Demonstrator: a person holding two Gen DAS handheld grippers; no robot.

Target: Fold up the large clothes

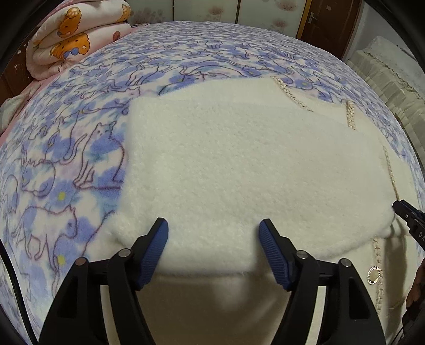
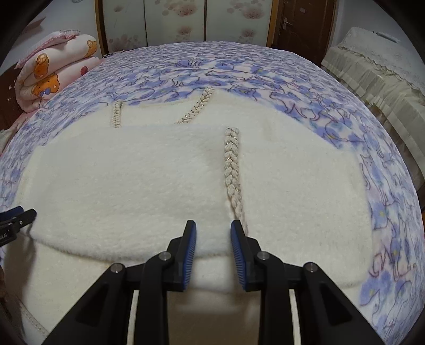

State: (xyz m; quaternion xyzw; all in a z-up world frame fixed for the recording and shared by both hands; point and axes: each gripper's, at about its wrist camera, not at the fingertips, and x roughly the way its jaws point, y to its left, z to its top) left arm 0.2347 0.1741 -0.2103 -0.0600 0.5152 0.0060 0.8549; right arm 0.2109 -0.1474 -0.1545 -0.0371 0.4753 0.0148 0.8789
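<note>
A cream fleece garment (image 1: 239,164) with braided trim (image 1: 350,114) and a round gold button (image 1: 374,274) lies partly folded on the bed. One layer is laid over the lower part, its near edge just ahead of the fingers. My left gripper (image 1: 213,238) is open and empty over that edge. The right gripper's tip (image 1: 406,215) shows at the right edge of the left wrist view. In the right wrist view the garment (image 2: 159,180) fills the middle, with a braid (image 2: 232,164) running toward my right gripper (image 2: 213,233), which is open and empty just above the fabric. The left gripper's tip (image 2: 18,216) shows at the left.
The bed is covered by a blue and white cat-print blanket (image 1: 79,148). A folded pink quilt with bear prints (image 1: 71,39) lies at the far left corner. A cream lace-covered piece of furniture (image 2: 377,77) stands right of the bed. A wardrobe and brown door (image 2: 300,21) are behind.
</note>
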